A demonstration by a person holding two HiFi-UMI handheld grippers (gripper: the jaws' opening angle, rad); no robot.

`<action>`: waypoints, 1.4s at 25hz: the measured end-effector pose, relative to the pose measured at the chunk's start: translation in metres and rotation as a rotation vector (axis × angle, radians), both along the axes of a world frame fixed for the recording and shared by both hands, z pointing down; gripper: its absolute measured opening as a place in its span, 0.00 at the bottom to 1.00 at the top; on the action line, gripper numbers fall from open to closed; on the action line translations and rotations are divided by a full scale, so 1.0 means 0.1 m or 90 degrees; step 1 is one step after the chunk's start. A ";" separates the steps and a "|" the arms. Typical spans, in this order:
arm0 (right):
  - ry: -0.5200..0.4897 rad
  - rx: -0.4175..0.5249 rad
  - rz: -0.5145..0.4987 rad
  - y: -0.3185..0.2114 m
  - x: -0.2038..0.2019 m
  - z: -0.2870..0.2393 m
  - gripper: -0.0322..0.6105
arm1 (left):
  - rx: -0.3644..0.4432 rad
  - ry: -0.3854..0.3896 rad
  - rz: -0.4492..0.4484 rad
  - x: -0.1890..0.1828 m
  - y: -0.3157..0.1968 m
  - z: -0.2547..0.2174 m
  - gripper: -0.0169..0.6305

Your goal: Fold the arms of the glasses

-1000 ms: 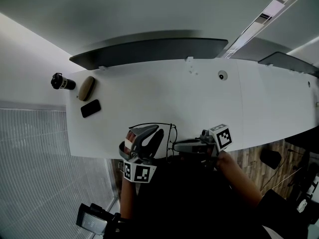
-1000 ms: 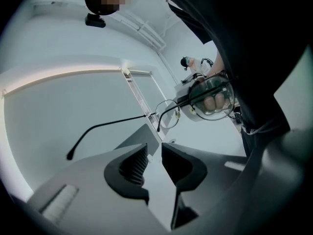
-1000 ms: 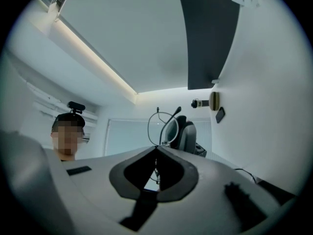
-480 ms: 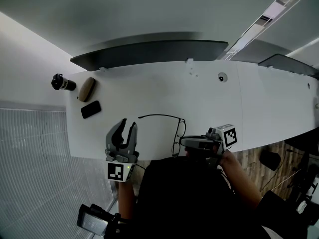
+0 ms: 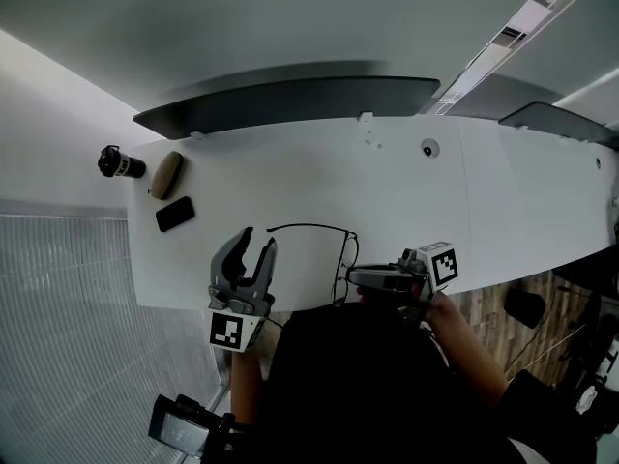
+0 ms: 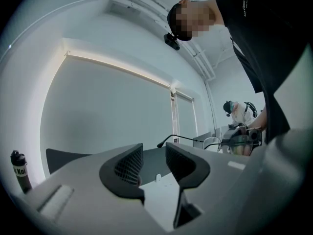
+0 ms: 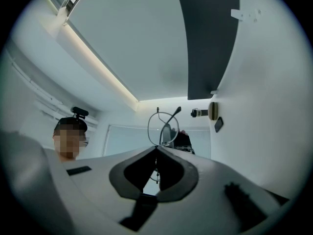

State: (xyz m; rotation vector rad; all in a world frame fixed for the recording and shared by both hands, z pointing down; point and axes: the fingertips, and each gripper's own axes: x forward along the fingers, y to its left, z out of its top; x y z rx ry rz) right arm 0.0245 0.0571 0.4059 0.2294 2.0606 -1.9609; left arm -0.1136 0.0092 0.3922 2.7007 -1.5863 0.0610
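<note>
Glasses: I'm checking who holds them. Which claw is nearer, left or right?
Right. The right claw is shut on the glasses at the frame; the left claw, opening and empty, stands apart beside the unfolded arm's tip.

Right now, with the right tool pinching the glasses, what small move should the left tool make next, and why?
Probably bring the left tool against the outstretched arm and swing it inward to fold. That arm juts out from the glasses, which the right tool grips. The left tool's jaws are opening, with nothing between them.
</note>
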 end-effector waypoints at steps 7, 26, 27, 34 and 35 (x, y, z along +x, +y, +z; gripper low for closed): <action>-0.005 -0.003 -0.002 0.01 0.00 0.02 0.07 | 0.002 0.001 0.018 0.06 -0.02 0.00 0.24; -0.005 -0.004 -0.003 0.05 -0.04 0.03 0.07 | 0.022 0.009 0.023 0.10 -0.02 0.02 0.14; -0.003 -0.003 -0.006 0.06 -0.04 0.04 0.07 | 0.023 0.009 0.023 0.10 -0.02 0.02 0.14; -0.009 -0.004 -0.012 0.09 -0.04 0.02 0.07 | 0.021 0.009 0.015 0.08 0.00 0.02 0.15; -0.009 -0.003 -0.015 0.10 -0.05 0.02 0.07 | 0.022 0.008 0.017 0.08 0.01 0.02 0.15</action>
